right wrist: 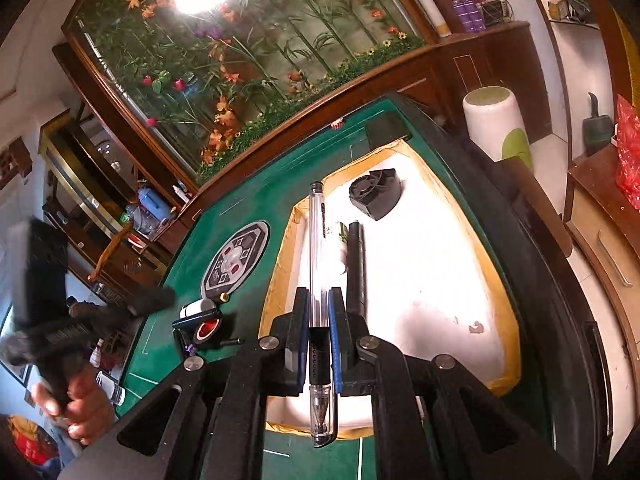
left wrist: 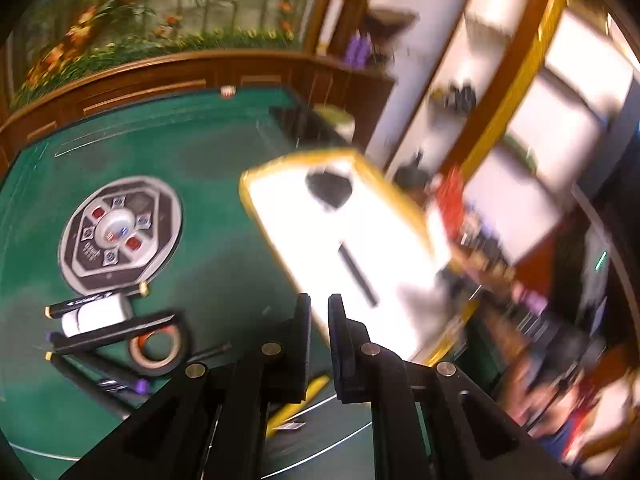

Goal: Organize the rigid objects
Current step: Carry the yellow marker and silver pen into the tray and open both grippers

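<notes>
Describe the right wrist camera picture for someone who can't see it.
Two black fingers clamp a clear pen above a white tray with a yellow rim, on a green table. The tray holds a black marker and a black clip; more pens and a tape roll lie to the left.

Clear pen (right wrist: 319,280) upright over white tray (right wrist: 420,280); black marker (right wrist: 357,264) and black fan (right wrist: 376,194) lying inside.

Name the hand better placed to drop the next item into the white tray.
Right. The right gripper is shut on a clear pen directly above the white tray. The left gripper has shut, empty jaws.
</notes>
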A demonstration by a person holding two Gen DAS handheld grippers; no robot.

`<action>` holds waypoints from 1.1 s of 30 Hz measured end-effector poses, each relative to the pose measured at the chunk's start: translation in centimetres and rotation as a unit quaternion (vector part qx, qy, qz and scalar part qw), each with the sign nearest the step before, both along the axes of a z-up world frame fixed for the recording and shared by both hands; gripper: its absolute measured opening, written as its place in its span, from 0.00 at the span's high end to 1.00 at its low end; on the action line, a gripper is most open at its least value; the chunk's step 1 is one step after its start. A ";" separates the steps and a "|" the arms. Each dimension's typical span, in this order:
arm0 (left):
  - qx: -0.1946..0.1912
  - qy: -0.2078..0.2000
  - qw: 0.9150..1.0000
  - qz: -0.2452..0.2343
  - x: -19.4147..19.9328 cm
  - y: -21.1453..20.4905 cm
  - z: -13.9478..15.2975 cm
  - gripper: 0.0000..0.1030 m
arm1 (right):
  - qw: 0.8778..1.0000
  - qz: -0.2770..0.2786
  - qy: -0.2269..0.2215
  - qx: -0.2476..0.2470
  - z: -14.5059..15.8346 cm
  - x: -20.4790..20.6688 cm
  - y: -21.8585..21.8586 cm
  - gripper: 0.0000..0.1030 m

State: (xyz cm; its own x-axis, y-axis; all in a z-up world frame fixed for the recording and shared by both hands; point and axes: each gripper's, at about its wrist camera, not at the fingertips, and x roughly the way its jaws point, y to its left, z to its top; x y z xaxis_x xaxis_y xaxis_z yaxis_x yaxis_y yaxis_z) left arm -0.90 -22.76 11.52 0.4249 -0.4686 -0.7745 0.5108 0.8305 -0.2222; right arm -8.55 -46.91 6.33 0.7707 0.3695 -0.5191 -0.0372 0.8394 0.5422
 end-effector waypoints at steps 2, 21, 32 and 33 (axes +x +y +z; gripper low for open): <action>0.045 0.008 0.999 -0.024 -0.4 0.3 -1.7 0.92 | 1.000 0.002 -0.003 0.006 -0.2 0.0 -0.3 0.91; 0.184 -0.018 0.964 -0.191 -8.8 -0.5 -7.8 0.80 | 1.000 0.010 -0.006 0.023 -0.4 -0.4 -0.4 0.91; 0.153 -0.024 0.981 -0.120 -8.1 -1.3 -9.2 0.93 | 1.000 0.006 -0.004 0.021 -0.4 -0.5 -0.3 0.91; 0.143 -0.015 0.983 -0.112 -8.1 -1.2 -9.2 0.93 | 1.000 0.006 -0.004 0.020 -0.4 -0.5 -0.3 0.91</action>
